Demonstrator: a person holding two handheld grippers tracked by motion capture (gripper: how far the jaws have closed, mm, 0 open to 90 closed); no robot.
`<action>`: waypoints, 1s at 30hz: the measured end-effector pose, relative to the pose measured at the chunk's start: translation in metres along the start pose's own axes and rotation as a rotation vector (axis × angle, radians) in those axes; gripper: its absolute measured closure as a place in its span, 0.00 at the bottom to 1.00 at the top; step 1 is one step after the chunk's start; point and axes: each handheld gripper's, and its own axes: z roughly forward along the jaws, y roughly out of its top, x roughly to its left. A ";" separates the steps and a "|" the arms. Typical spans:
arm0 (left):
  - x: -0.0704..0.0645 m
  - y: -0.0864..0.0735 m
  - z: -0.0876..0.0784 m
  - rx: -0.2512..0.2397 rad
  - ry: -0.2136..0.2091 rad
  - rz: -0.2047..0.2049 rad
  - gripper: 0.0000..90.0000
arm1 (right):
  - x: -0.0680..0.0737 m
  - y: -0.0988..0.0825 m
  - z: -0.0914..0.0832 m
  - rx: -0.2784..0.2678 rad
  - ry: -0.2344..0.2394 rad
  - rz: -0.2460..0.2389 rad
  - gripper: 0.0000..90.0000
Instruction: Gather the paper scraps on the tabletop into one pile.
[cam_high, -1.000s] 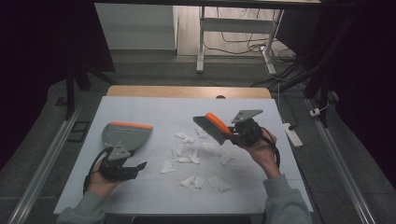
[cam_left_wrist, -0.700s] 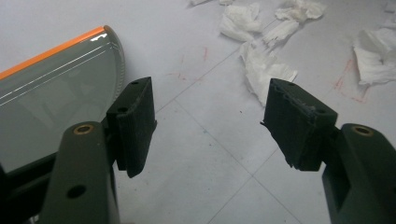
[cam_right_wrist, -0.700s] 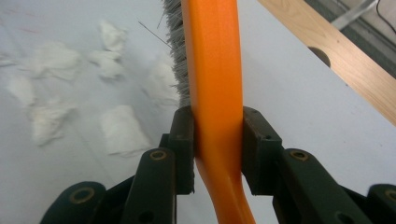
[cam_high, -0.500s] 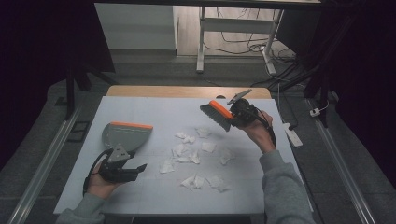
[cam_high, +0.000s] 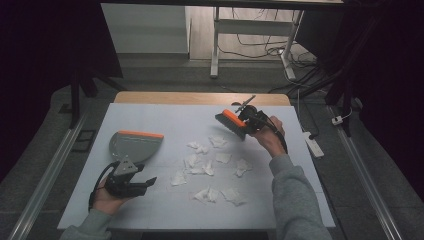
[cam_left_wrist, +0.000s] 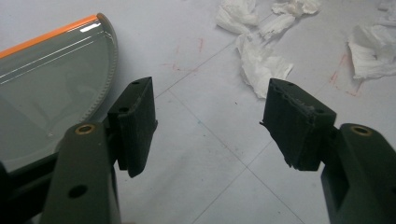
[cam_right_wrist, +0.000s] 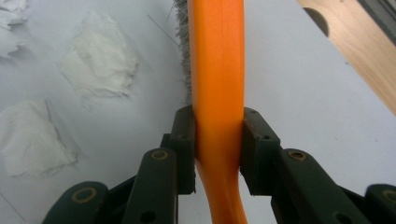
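The right gripper's (cam_right_wrist: 218, 154) fingers (cam_right_wrist: 183, 149) clamp the brush (cam_right_wrist: 218, 70), now carried behind the paper scraps (cam_high: 210, 165); left gripper (cam_left_wrist: 210, 126) stays open, holding nothing, beside the dustpan (cam_high: 132, 145): sweeping can begin.

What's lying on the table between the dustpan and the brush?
Crumpled white paper scraps lie scattered on the table between the dustpan and the brush, as the high view shows.

No readable writing.
No text, label, brand, number or sign can be made out on any surface; faint red marks on the white table sheet (cam_left_wrist: 201, 46) form no legible characters.
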 end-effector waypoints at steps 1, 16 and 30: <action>0.000 0.000 0.001 0.003 -0.003 0.000 0.39 | 0.001 0.001 0.002 0.003 0.006 -0.003 0.78; -0.001 -0.001 0.003 0.012 -0.013 0.006 0.40 | 0.035 0.028 0.010 0.070 0.067 -0.185 0.78; -0.002 -0.001 0.002 0.016 -0.009 0.016 0.41 | 0.070 0.012 -0.025 -0.014 0.195 -0.264 0.79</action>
